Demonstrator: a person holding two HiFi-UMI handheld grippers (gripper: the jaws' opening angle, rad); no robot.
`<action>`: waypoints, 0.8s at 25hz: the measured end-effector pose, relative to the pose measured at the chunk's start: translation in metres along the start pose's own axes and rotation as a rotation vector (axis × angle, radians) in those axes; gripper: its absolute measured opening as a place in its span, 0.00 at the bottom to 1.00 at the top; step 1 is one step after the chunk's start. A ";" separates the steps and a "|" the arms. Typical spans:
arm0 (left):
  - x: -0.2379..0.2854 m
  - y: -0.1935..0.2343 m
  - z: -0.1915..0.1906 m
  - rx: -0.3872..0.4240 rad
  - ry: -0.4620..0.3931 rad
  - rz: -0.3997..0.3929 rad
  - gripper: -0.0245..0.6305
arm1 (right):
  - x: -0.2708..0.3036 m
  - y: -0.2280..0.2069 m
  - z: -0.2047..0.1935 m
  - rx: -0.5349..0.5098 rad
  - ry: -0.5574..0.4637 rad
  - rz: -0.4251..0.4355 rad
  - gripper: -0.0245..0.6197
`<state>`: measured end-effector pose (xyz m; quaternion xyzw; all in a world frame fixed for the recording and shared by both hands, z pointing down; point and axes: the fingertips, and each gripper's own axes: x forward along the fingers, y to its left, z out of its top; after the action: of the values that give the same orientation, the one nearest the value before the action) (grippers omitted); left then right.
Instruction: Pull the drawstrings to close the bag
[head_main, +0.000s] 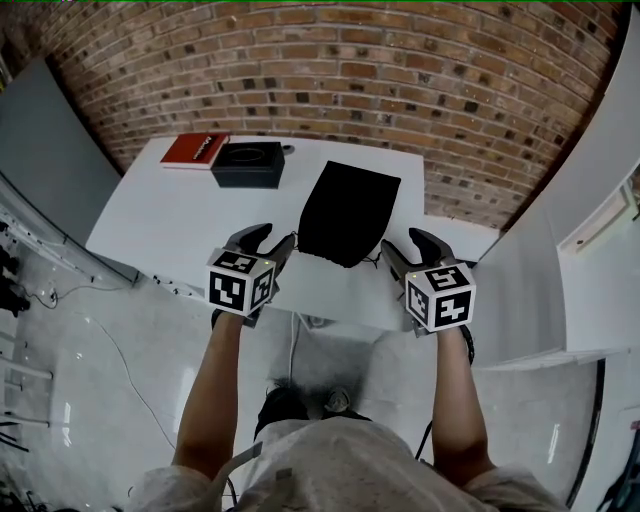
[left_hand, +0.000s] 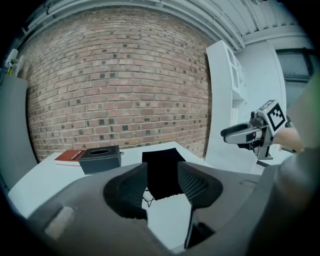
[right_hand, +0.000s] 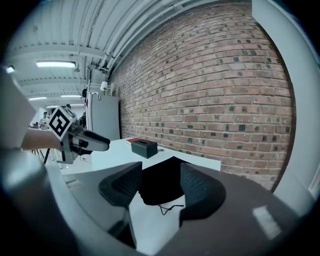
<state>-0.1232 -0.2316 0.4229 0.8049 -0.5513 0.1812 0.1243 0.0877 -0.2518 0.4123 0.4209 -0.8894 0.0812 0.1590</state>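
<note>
A black drawstring bag (head_main: 346, 212) lies flat on the white table (head_main: 170, 225), its mouth toward me. My left gripper (head_main: 274, 246) is at the mouth's left corner and my right gripper (head_main: 405, 250) at its right corner. Both stand open with nothing between the pads. In the left gripper view the bag (left_hand: 161, 172) lies just beyond the open jaws, with a thin black drawstring (left_hand: 146, 197) trailing from its near edge. In the right gripper view the bag (right_hand: 161, 186) and a loop of drawstring (right_hand: 169, 207) lie on the table beyond that gripper's open jaws.
A red book (head_main: 195, 150) and a black tissue box (head_main: 249, 163) sit at the table's far left. A brick wall (head_main: 400, 80) runs behind the table. A white shelf unit (head_main: 560, 270) stands to the right. The table's near edge is just under both grippers.
</note>
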 end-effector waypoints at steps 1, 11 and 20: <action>0.002 0.001 -0.004 0.010 0.010 -0.012 0.33 | 0.002 0.000 -0.004 -0.001 0.006 0.004 0.41; 0.032 0.014 -0.056 0.200 0.170 -0.154 0.33 | 0.035 0.001 -0.048 -0.064 0.119 0.062 0.42; 0.069 0.020 -0.093 0.365 0.271 -0.286 0.33 | 0.065 0.021 -0.089 -0.175 0.264 0.115 0.39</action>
<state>-0.1340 -0.2594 0.5366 0.8520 -0.3685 0.3644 0.0740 0.0512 -0.2607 0.5182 0.3394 -0.8871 0.0669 0.3054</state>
